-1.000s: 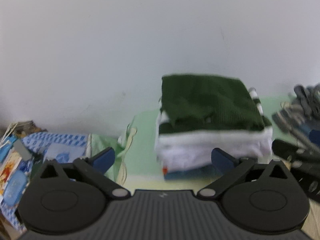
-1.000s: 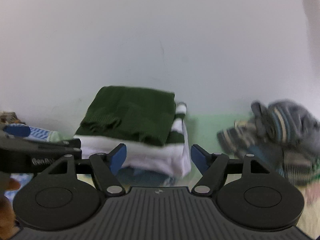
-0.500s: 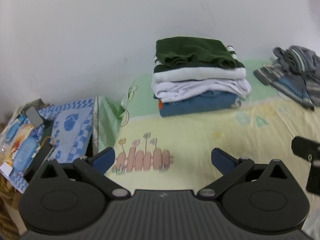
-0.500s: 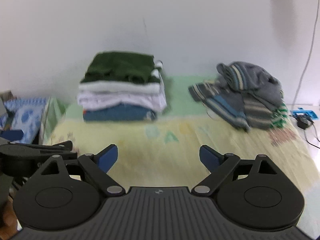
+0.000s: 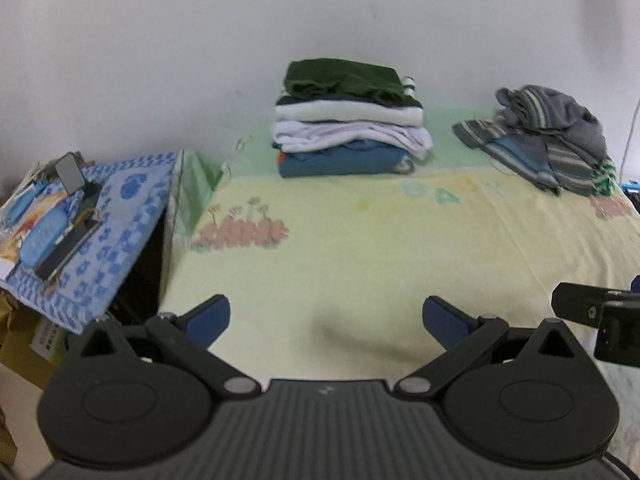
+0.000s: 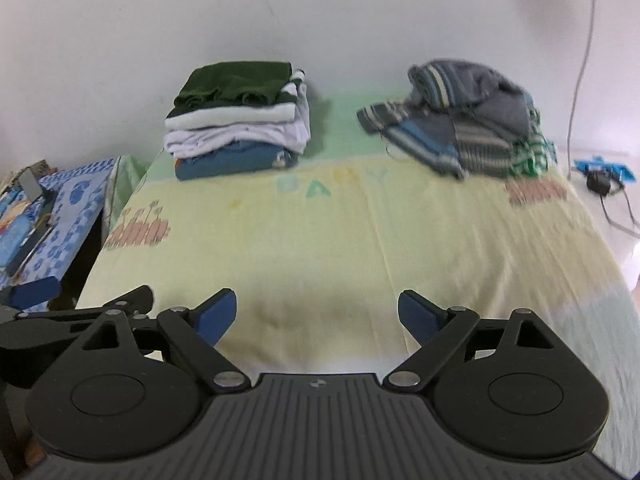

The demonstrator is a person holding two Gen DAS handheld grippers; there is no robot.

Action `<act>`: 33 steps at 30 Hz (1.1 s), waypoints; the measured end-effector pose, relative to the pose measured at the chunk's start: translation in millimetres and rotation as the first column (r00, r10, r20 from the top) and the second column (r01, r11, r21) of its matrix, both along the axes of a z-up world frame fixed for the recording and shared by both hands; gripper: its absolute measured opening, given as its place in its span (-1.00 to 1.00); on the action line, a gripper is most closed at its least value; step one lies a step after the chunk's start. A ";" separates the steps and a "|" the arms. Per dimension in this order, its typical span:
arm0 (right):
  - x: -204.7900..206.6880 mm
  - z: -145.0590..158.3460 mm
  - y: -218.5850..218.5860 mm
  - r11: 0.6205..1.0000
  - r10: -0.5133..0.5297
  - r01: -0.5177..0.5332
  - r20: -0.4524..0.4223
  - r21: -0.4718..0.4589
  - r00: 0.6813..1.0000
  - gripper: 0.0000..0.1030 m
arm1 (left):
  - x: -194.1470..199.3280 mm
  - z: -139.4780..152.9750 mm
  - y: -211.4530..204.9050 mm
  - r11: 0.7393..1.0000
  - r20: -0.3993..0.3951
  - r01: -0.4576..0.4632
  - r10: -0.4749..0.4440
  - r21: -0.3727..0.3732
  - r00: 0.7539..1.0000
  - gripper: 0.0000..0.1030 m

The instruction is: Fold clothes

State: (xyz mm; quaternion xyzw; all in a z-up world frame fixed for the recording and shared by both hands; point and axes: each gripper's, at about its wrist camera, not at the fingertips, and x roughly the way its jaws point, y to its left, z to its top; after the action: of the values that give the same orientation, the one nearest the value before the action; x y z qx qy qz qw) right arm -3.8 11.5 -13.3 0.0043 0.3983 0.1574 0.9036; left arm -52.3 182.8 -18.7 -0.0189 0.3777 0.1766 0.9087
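Left wrist view: left gripper [image 5: 326, 318] at the bottom of the frame, blue fingers [image 5: 208, 318] spread wide, nothing between them, only bare yellow sheet [image 5: 360, 248] beneath. A black part of the other tool shows at the right edge.

Right wrist view: right gripper [image 6: 316, 314] at bottom centre, fingers at full spread, empty as well.

Folded stack [image 6: 240, 120] sits upper left of centre against the wall: dark green piece on top, white layers under it, blue at the base. Edges square, stack upright.

Unfolded pile [image 6: 468, 120] lies in the upper right, grey and blue striped garments heaped loosely, a green-and-white striped piece at its right edge. Well apart from the stack, and from both grippers.

Blue patterned cloth [image 5: 120, 220] with clutter on it at the left edge; not part of the job.

Step in hand, as I judge it: between garments. One item looks finished on the stack, none taken up yet.

Next move calls for reaching toward the upper right, pinching one garment free of the heap, and dragging it onto the open middle of the sheet. Risk: layers tangle, so two may lift together.
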 end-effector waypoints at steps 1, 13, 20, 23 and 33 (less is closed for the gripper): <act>-4.0 -2.0 -4.9 1.000 0.000 0.000 -0.002 -0.002 1.000 0.75 | -3.5 -1.7 -6.0 1.000 -0.002 -0.011 0.011 0.004 1.000 0.99; -56.0 -17.5 -70.8 0.998 0.048 -0.055 -0.181 -0.030 0.982 0.66 | -15.2 -15.5 -33.6 1.000 -0.050 -0.016 0.015 -0.026 0.999 0.99; -88.6 12.9 -115.0 0.997 -0.076 0.072 -0.176 -0.032 0.981 0.64 | -0.4 -10.7 -21.4 0.999 -0.052 0.041 -0.042 -0.015 0.998 0.99; -79.9 14.1 -83.6 0.991 -0.132 0.133 -0.104 0.003 0.986 0.64 | 2.8 -5.4 -12.0 0.997 -0.041 0.077 -0.076 0.006 0.996 0.99; -46.0 -10.2 55.8 0.990 -0.115 0.128 0.216 -0.050 0.970 0.61 | -3.5 8.1 42.0 0.996 -0.028 0.092 -0.092 0.009 0.995 0.99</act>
State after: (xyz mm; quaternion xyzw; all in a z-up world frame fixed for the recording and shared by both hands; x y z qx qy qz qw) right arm -49.8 67.3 -23.5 -0.0168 0.3031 0.0886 0.9487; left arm -55.9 224.9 -10.6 0.0057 0.3896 0.1366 0.9108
